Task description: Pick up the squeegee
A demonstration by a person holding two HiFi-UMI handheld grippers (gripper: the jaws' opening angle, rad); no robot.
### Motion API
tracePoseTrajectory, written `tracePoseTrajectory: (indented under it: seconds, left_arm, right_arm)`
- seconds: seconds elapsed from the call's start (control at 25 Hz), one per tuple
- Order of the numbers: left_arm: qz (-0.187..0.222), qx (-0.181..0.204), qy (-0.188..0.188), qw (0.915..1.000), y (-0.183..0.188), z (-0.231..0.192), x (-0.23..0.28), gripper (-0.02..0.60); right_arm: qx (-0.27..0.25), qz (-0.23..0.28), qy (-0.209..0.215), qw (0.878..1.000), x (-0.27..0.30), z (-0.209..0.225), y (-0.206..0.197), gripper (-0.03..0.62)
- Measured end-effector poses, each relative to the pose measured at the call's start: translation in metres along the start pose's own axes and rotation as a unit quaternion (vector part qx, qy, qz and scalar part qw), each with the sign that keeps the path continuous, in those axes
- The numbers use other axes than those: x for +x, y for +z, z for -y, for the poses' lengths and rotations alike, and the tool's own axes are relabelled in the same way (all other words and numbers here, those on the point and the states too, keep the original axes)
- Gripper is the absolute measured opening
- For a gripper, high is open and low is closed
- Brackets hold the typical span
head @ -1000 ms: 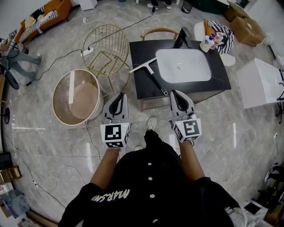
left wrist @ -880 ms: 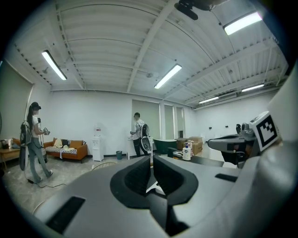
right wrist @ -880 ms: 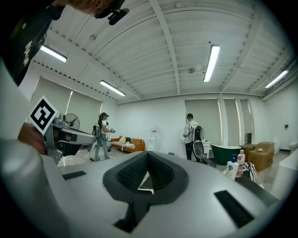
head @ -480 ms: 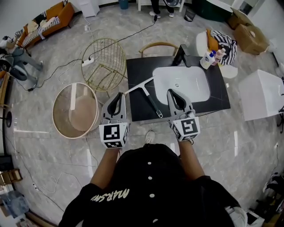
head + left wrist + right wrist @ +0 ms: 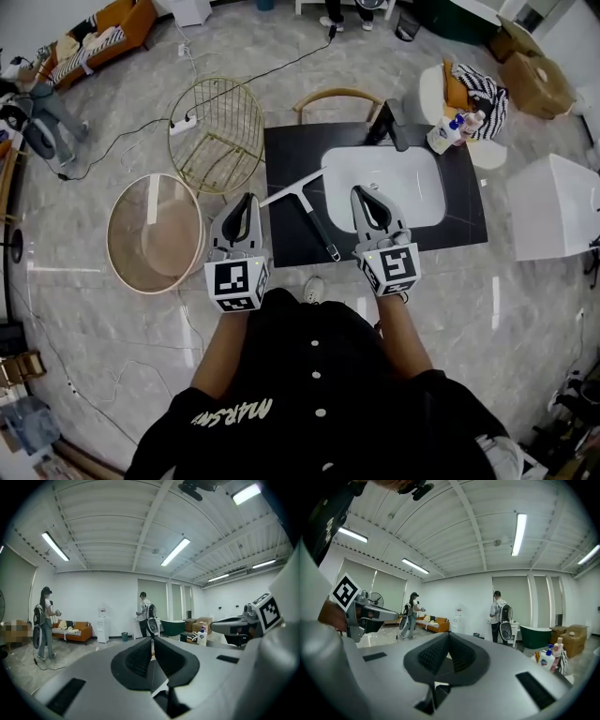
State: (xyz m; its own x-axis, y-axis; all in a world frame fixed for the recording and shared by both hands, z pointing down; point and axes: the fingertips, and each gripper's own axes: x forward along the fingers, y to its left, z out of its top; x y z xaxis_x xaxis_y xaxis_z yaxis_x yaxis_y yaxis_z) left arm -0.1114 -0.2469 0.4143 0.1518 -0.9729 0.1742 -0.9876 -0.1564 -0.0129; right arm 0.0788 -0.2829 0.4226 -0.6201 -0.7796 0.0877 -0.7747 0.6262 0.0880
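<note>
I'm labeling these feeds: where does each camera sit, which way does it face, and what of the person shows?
Head view: on the person's head, facing steeply down at the squeegee on the black counter; torso, forearms, left gripper and right gripper show.
Left gripper view: on the left gripper, facing across the room along its shut jaws; right gripper at right.
Right gripper view: on the right gripper, level along its shut jaws; left gripper at left.
Shared: both gripper views catch the orange sofa.
</note>
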Motion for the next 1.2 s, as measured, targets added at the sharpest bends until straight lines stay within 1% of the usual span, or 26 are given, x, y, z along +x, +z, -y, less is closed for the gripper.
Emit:
tracePoseTrajectory:
  seconds: [0.16,0.28,0.36,0.44,0.52,0.64,0.8,0.96,1.04,1.2]
  left_arm:
    - [-0.004,-0.005,-0.012,0.9999,0.001,-0.008,0.011,0.025]
    - [-0.01,0.0,-0.027,0.9996,0.003,-0.013,0.018,0.025]
    - [-0.016,0.0,-0.033,0.9993,0.002,-0.019,0.02,0.025]
    - [-0.022,-0.002,-0.041,0.9989,0.0,-0.021,0.026,0.025]
    - [-0.034,-0.004,-0.046,0.9984,-0.01,-0.021,0.027,0.025]
    - [-0.057,-0.012,-0.051,0.997,-0.036,-0.02,0.031,0.025]
    - [-0.096,-0.02,-0.062,0.9933,-0.07,-0.015,0.026,0.025]
    - [-0.122,-0.03,-0.072,0.9894,-0.096,-0.012,0.019,0.023]
    - [-0.138,-0.035,-0.075,0.987,-0.109,-0.012,0.015,0.025]
    - [-0.16,-0.046,-0.08,0.9828,-0.131,-0.008,0.014,0.025]
  right_arm:
    - [-0.004,-0.016,-0.001,1.0,0.017,-0.001,-0.004,-0.003]
    - [-0.002,-0.024,-0.008,1.0,0.027,-0.002,-0.004,-0.003]
    - [-0.005,-0.037,-0.006,0.999,0.035,-0.006,-0.009,-0.003]
    - [-0.005,-0.064,0.001,0.998,0.045,-0.008,-0.026,-0.003]
    - [-0.001,-0.109,0.014,0.994,0.052,-0.014,-0.055,-0.003]
    - [-0.001,-0.179,0.039,0.983,0.064,-0.021,-0.108,-0.003]
    - [0.011,-0.248,0.078,0.966,0.068,-0.04,-0.167,0.0]
    - [0.02,-0.298,0.107,0.948,0.072,-0.058,-0.212,0.058]
    - [0.025,-0.32,0.112,0.94,0.074,-0.063,-0.231,0.078]
    - [0.037,-0.36,0.129,0.923,0.077,-0.075,-0.265,0.14]
